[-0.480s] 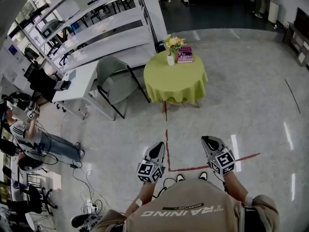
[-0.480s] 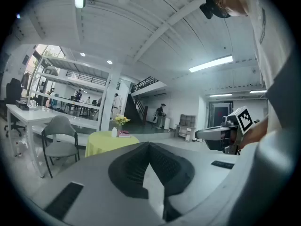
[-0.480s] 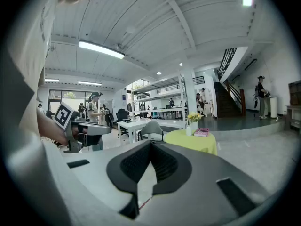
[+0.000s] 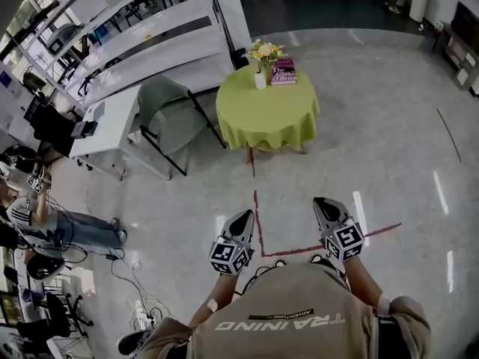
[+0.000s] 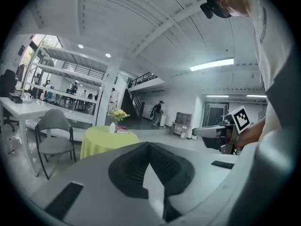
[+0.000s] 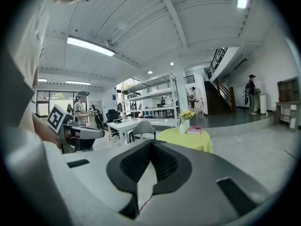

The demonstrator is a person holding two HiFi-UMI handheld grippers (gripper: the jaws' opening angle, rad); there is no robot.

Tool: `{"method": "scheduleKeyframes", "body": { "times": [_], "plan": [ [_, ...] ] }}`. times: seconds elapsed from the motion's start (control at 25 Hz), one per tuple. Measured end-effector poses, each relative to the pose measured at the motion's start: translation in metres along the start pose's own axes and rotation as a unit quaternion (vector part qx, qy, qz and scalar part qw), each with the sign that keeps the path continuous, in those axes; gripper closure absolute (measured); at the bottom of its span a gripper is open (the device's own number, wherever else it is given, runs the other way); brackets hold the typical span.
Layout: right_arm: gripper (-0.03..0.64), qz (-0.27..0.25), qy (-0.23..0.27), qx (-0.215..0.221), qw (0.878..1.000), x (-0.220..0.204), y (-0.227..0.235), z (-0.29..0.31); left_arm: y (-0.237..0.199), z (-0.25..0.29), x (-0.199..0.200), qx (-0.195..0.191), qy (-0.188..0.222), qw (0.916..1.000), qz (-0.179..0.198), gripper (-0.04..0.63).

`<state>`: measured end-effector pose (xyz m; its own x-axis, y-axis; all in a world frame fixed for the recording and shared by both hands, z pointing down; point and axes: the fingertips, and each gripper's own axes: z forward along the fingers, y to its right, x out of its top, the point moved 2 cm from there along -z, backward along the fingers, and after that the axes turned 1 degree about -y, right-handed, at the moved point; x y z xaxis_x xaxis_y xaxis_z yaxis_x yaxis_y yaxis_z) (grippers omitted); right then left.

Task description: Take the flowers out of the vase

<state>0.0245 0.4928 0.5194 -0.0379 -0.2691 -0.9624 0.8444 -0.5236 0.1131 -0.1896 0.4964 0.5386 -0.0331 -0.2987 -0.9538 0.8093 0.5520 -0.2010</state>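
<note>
Head view shows the flowers standing in a white vase at the far edge of the green-draped table, beside a pink book. The left tool and right tool, both closed and empty, hover well apart from it.

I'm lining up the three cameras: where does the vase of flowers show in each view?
Head view: vase top centre, at the far edge of the yellow-green table.
Left gripper view: vase left of centre, about mid-height.
Right gripper view: vase slightly right of centre, about mid-height.
Shared landmark: the pink book beside the vase.
</note>
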Motion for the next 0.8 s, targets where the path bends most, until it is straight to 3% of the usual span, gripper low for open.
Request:
{"method": "scheduleKeyframes", "body": {
  "times": [0.16, 0.32, 0.6, 0.8],
  "plan": [
    [0.615, 0.012, -0.010, -0.022, 1.000, -0.010, 0.002, 0.023, -0.023, 0.011, 0.001, -0.027, -0.002, 0.9996, 0.007, 0.594],
    [0.615, 0.020, -0.028, -0.028, 0.999, -0.015, -0.007, 0.048, -0.048, 0.019, -0.012, -0.037, -0.016, 0.9991, -0.015, 0.594],
    [0.615, 0.000, -0.058, 0.006, 0.998, 0.001, 0.008, 0.088, -0.073, 0.048, -0.004, -0.018, -0.003, 0.9988, -0.045, 0.594],
    [0.615, 0.003, -0.047, 0.034, 0.998, 0.008, 0.041, 0.136, -0.086, 0.081, 0.001, 0.008, -0.009, 0.9987, -0.049, 0.594]
  ]
}}
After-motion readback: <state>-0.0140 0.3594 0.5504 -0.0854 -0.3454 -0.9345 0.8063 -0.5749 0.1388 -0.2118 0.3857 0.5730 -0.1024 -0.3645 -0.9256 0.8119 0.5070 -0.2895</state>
